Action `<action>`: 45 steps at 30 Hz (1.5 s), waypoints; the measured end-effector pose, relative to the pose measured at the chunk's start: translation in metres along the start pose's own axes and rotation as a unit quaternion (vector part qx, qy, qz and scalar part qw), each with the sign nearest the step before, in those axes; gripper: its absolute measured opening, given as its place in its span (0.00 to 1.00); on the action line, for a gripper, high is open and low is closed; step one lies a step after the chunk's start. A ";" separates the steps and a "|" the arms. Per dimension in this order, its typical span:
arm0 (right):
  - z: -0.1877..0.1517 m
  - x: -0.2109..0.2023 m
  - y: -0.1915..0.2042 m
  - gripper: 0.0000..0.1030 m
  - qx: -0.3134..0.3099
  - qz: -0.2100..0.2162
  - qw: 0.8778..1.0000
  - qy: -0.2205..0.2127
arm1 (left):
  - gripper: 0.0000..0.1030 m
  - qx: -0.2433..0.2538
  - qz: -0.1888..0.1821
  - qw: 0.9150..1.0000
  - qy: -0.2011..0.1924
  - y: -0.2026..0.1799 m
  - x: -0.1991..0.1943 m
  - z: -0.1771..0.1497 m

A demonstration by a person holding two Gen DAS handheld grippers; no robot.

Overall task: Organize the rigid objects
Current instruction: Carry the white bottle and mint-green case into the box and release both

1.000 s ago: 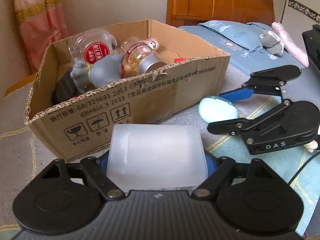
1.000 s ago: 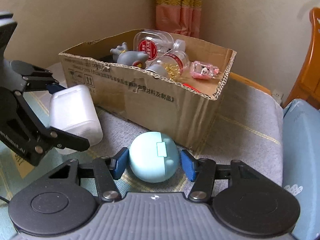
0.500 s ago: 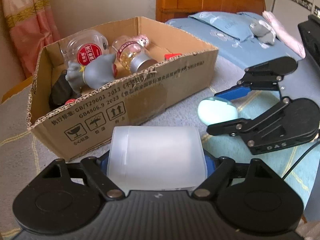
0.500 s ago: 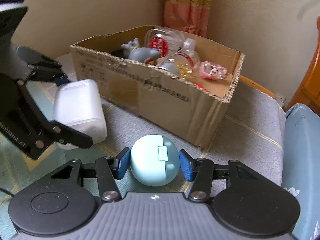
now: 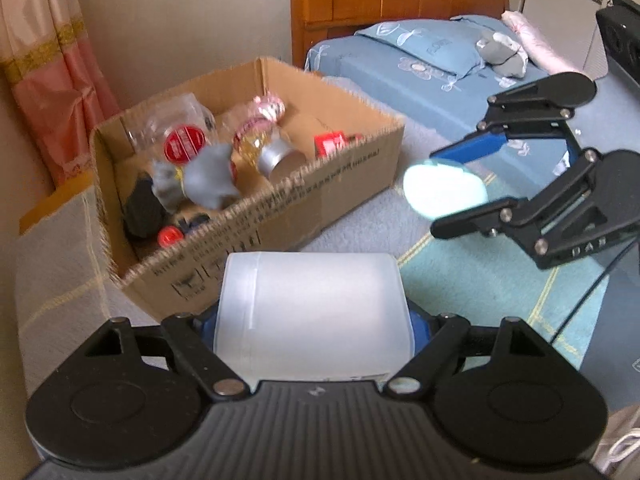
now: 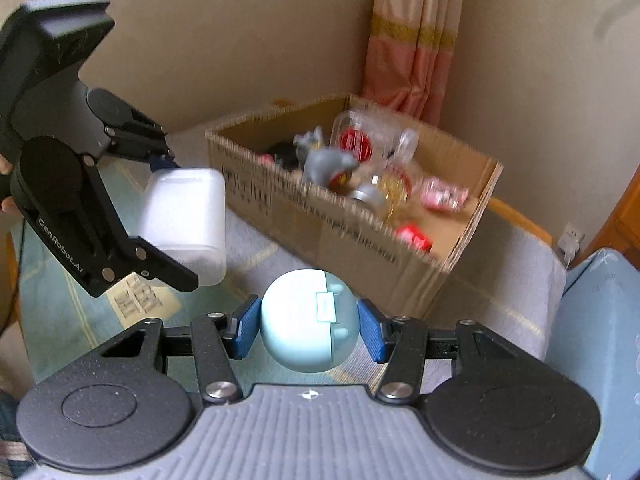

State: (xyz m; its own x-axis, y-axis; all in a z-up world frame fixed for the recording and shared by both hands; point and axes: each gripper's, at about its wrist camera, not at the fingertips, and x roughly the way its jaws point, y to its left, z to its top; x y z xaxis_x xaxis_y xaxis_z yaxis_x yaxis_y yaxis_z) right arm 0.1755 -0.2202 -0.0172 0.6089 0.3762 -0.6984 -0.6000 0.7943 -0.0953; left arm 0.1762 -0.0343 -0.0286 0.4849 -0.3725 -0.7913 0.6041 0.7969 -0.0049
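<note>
Two grippers are hovering near the cardboard box, ready to drop loads in: left gripper is clenching a white container; right gripper is clasping a pale blue case.

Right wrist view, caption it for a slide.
Right hand-held gripper holds a round pale-blue plastic case before the open cardboard box.

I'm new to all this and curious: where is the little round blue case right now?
The blue case is held between the right gripper's pads, off the table, just in front of the cardboard box, with the left gripper's white container beside it.
</note>
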 end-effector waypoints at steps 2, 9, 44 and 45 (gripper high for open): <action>0.009 -0.009 -0.004 0.56 -0.001 -0.002 1.000 -0.015 | 0.80 0.003 0.004 1.000 -0.006 0.003 -0.008 0.007; 0.045 -0.020 -0.023 0.56 -0.004 -0.026 0.998 -0.049 | 0.80 0.014 0.014 0.999 -0.026 0.018 -0.020 0.038; 0.063 0.064 -0.082 0.67 0.051 -0.069 0.996 -0.014 | 0.81 0.016 0.026 0.999 -0.016 0.063 0.110 0.187; 0.063 0.062 -0.082 0.81 0.054 -0.072 0.996 -0.016 | 0.81 0.011 0.028 0.999 -0.015 0.064 0.113 0.188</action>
State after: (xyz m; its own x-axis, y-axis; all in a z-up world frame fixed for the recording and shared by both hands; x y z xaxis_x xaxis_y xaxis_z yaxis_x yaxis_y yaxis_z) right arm 0.2950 -0.2319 -0.0081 0.7015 0.2685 -0.6602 -0.4476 0.8868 -0.1149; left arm 0.3886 -0.1143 -0.0034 0.5367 -0.3417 -0.7715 0.5896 0.8060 0.0532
